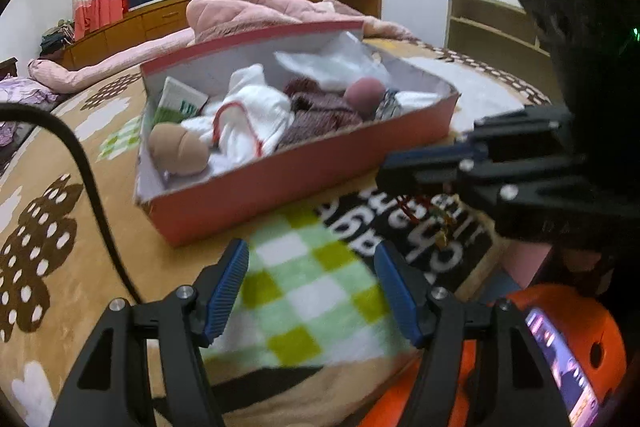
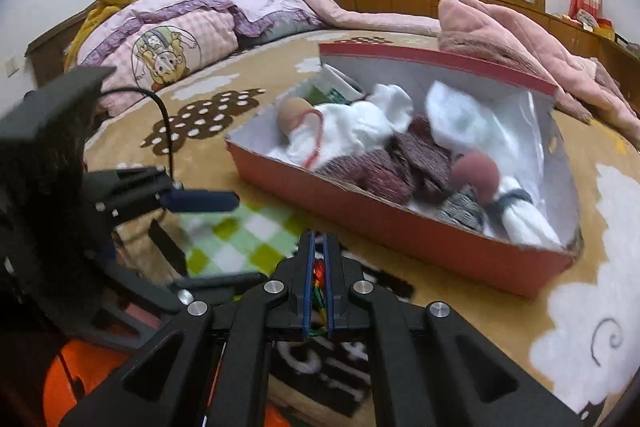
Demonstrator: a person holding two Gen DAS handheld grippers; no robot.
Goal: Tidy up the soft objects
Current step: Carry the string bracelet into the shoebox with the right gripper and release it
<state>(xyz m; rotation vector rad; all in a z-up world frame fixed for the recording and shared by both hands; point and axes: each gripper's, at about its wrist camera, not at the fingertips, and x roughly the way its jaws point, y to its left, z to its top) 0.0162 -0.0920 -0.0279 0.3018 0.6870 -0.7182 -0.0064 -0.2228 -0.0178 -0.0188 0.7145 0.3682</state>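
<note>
the left black gripper with blue ribbed pads [image 1: 312,287] is hanging over the tan patterned fleece blanket [image 1: 80,267], its jaws standing wide with nothing between them. the right black gripper [image 2: 318,259] is pinching a small red-and-green corded trinket [image 2: 319,291] between narrow, nearly touching pads; in the left wrist view the trinket is dangling beneath it above the blanket. the shallow red cardboard box with white lining [image 2: 400,223] is sitting on the blanket just beyond both grippers, holding white cloth pieces [image 2: 352,131], maroon knitted pieces [image 2: 400,163], a beige rolled sock ball [image 1: 180,147] and a pink rolled ball [image 2: 476,171].
</note>
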